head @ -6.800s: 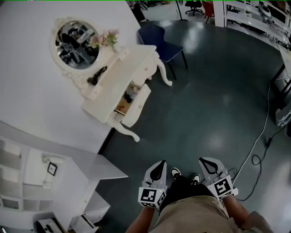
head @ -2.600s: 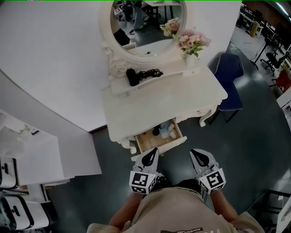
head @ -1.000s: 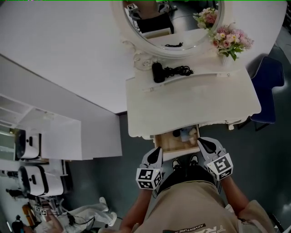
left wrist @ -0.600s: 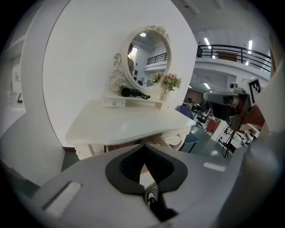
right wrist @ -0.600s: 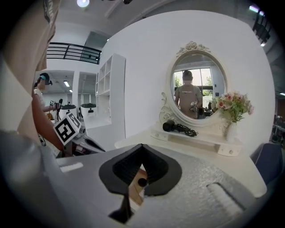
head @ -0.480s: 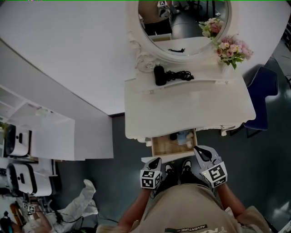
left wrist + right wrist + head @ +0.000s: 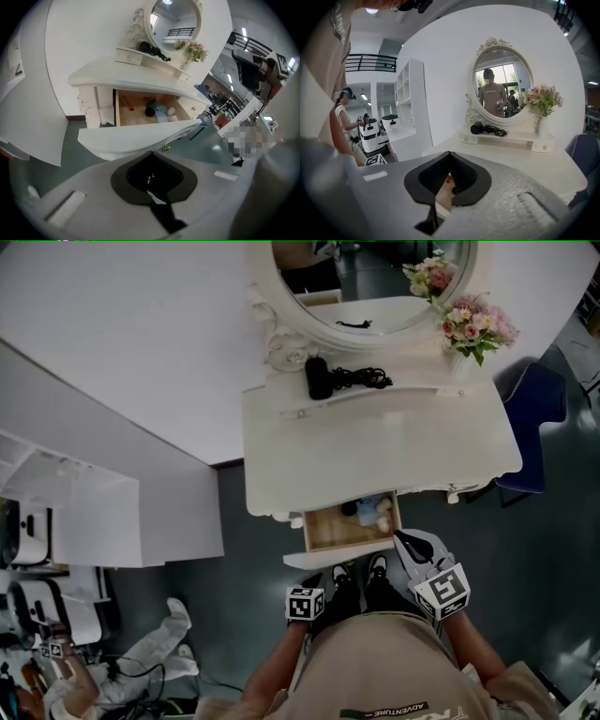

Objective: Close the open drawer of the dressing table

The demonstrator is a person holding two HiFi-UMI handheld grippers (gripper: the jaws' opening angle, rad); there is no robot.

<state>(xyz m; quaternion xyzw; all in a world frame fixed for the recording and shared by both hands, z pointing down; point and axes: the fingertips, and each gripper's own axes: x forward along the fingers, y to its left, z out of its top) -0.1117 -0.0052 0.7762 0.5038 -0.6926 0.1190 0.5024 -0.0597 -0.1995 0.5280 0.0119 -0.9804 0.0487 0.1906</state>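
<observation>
The white dressing table (image 7: pixel 375 451) stands against the wall, and its drawer (image 7: pixel 349 529) is pulled open toward me. Inside the wooden tray lie a black round item, a blue item and pale jars. The drawer front (image 7: pixel 140 133) carries a small brass knob (image 7: pixel 165 148). My left gripper (image 7: pixel 151 153) is shut, its tips just under that front and close to the knob; in the head view mostly its marker cube (image 7: pixel 305 603) shows. My right gripper (image 7: pixel 405 542) is shut and empty, beside the drawer's right corner and pointing over the tabletop (image 7: pixel 525 157).
A black hair dryer (image 7: pixel 319 381) with its cord lies on the raised shelf below the oval mirror (image 7: pixel 375 282). A vase of pink flowers (image 7: pixel 476 322) stands at the right. A blue chair (image 7: pixel 530 423) is at the table's right, a white cabinet (image 7: pixel 112 521) at its left.
The left gripper has dropped lower and in, under the drawer front. The right gripper has shifted slightly up toward the drawer's right corner. The drawer stays open.
</observation>
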